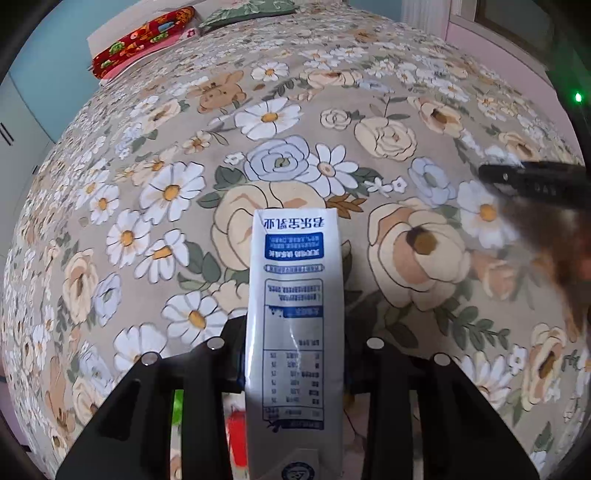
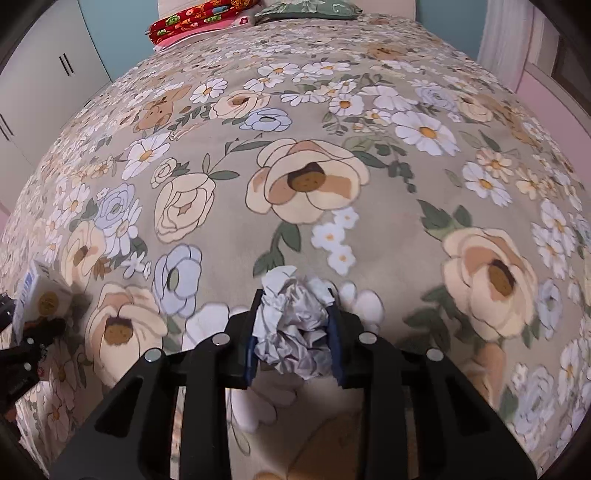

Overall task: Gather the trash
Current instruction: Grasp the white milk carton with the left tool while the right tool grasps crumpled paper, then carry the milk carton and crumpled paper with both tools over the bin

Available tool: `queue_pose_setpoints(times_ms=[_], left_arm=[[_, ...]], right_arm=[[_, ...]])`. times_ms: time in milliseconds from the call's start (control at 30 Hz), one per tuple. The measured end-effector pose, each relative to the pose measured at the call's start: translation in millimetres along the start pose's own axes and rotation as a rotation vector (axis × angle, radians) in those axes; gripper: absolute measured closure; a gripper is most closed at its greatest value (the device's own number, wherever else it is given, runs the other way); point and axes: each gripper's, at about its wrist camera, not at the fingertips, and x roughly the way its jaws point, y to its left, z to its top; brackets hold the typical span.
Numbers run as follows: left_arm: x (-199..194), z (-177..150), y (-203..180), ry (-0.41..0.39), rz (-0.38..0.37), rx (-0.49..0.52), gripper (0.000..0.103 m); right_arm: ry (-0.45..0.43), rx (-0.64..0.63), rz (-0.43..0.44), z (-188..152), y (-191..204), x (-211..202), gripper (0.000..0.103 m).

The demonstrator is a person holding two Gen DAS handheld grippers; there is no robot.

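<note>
A tall white and blue milk carton [image 1: 291, 295] stands on end between the fingers of my left gripper [image 1: 295, 325], which is shut on its sides low over the bed. The carton hides the pads. My right gripper [image 2: 295, 299] is shut on a crumpled ball of white paper [image 2: 295, 325], with its blue pads pressed into both sides just above the cover. In the right wrist view the carton [image 2: 37, 291] shows at the far left edge. A blurred black part of the right gripper [image 1: 532, 181] shows at the right of the left wrist view.
Both grippers are over a bed with a beige floral cover [image 2: 369, 122]. A red patterned pillow [image 2: 199, 18] and a green one [image 2: 310, 9] lie at the far end. White wardrobe doors [image 2: 55, 62] stand to the left, and a pink wall [image 1: 491, 40] runs along the right.
</note>
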Motion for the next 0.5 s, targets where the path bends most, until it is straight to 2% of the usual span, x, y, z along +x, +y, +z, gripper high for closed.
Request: queue_pose_setpoints(times_ms=[133, 300, 500], left_arm=[[-33.9, -3.8, -2.1, -0.03, 0.0, -0.005, 0.065], [-84.8, -13.3, -11.5, -0.075, 0.017, 0.003, 0.065], [-155.6, -39.1, -23.4, -0.131, 0.043, 0.011, 0.065]], right_arm=[[-0.022, -0.029, 0.0, -8.4, 4.0, -36.5, 0.072], [-0.08, -0.083, 0.005, -22.1, 18.7, -103.6, 0.071], [-0.125, -0.156, 0.007, -53.0, 44.9, -181.8, 0.071]])
